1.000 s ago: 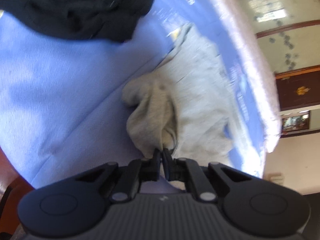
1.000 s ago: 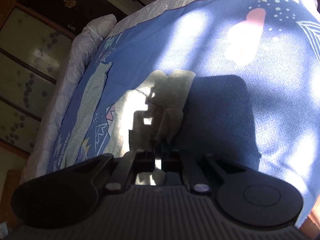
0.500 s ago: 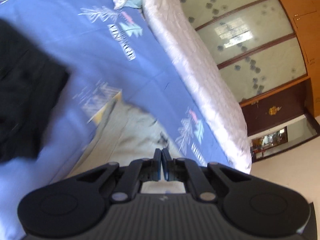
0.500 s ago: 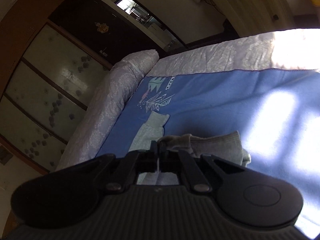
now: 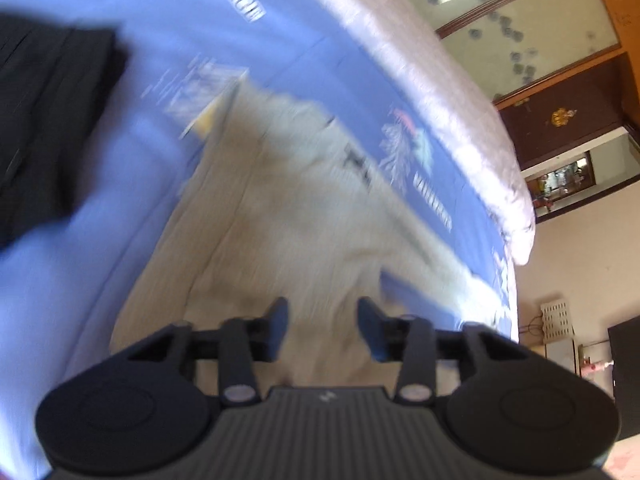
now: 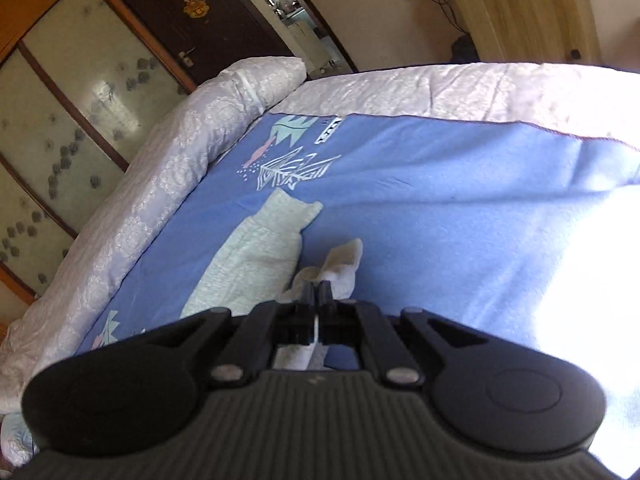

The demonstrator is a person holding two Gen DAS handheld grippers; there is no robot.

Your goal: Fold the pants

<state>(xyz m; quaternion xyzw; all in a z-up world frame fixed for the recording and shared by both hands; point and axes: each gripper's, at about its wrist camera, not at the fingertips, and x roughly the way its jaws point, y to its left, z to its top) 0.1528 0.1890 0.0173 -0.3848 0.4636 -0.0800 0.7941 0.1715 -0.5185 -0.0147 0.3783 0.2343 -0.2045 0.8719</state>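
The left gripper (image 5: 322,322) hung with its two fingers spread wide and nothing between them, just above the pale grey pants (image 5: 288,216). That view was smeared by motion, so seams and folds on the cloth were hard to make out, and whether the fingertips (image 5: 276,320) brushed the fabric could not be told. The pants lay flat on the blue blanket (image 5: 80,240), one leg running off toward the far right edge of the bed. A dark garment (image 5: 44,120) lay on the blanket to the left, cut off by the frame edge. White lettering printed on the blanket was too blurred to read.

The right gripper (image 6: 317,290) had its fingers pressed together on a bunched end of the pants (image 6: 260,264), a small pale fold standing up just past the tips. The rest of the cloth under the gripper body was hidden. Beside the pinched fold, a trouser leg lay flat on the blanket, its cuff near a printed geometric pattern (image 6: 296,168). A small label-like mark sat above the pattern, too small to read. A white quilt (image 6: 160,168) bordered the blanket. Beyond it stood a dark door (image 6: 192,20) with a gold emblem. Strong sunlight washed out the blanket's right side.
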